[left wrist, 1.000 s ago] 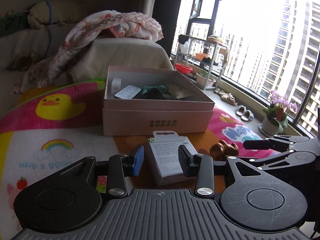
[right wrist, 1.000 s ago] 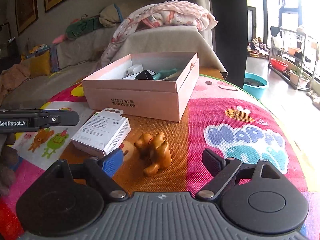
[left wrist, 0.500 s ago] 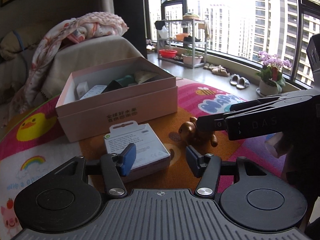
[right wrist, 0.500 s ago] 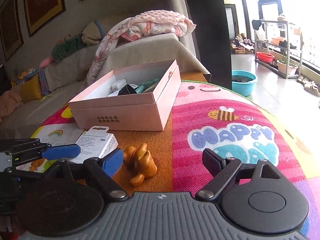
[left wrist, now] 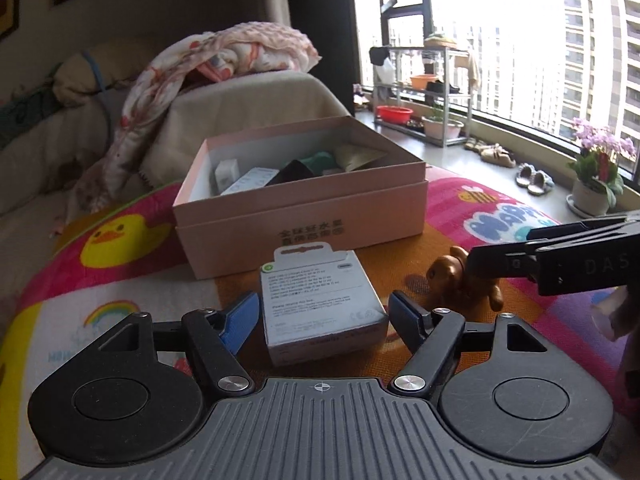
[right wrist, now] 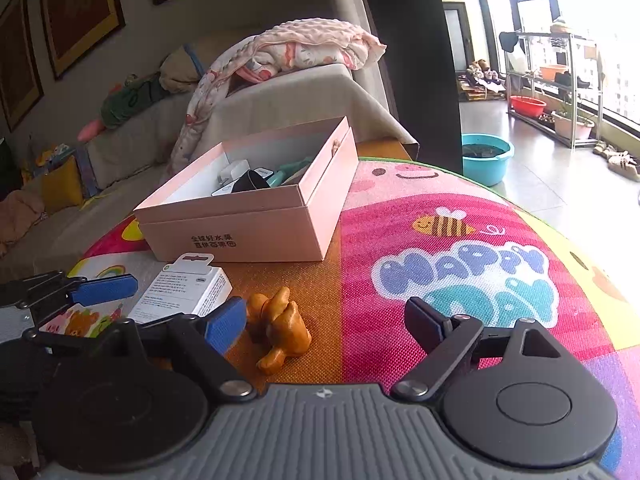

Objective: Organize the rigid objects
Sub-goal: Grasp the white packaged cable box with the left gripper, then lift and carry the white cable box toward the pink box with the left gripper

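Currently the left claw [left wrist: 322, 316] is opening, its jaws either side of the white retail box [left wrist: 320, 306] with a gap at each pad; the box lies flat on the play mat [right wrist: 460, 280], just in front of the pink storage box [left wrist: 304, 216]. Right claw [right wrist: 324, 320] is spread wide, nothing gripped. The brown toy figurine [right wrist: 280, 326] lies on its side just beside the right claw's blue pad [right wrist: 226, 322], right of the white retail box. The pink storage box is open and holds several small items.
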The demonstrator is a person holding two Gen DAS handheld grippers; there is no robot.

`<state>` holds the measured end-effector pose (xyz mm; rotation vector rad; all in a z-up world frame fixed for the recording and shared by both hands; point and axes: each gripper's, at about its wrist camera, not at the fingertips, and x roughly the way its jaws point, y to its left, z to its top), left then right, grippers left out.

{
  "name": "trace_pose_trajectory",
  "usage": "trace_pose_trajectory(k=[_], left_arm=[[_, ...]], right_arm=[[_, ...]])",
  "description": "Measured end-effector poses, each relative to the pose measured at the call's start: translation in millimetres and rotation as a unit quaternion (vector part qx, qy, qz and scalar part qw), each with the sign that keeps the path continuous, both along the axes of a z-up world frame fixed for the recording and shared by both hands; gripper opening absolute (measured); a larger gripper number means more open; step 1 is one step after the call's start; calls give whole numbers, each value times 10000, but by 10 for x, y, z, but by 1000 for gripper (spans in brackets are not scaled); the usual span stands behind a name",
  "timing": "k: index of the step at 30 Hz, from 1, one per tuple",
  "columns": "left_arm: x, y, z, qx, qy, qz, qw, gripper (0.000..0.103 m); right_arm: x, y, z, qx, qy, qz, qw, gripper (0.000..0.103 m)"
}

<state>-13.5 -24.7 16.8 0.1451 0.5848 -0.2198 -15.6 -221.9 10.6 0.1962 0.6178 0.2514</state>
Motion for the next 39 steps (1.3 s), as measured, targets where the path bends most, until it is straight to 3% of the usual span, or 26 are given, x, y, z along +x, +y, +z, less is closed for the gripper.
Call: trace_pose_trajectory(k=[5,12,18,26,32,36,39], left_arm=[[119,75,-76,-315,331,96,9989,78],[224,176,-131,-570,392,167,9975,76],[44,317,-114,-713,319,-4,9969,75],[-223,640,-144,-1063,361,300,9932,75],[-215,482,-154,-535,357,324,9974,75],[-215,458,-165,-417,353,327,9980,75],[-217,455,-165,-434,355,326,9979,75]], right_arm=[[15,-7,-4,21,34,-11,10000,87],[33,-13,-12,39,85,-12,10000,87],[61,3,-30,45,174,38,9998,87],[111,164,-61,-372,346,176,9986,91],[130,389,-73,-1032,363,242,9937,91],[151,529,-73,-1237,335,409,9909,90],[147,629,-56,-1290,218,615,9895,78]])
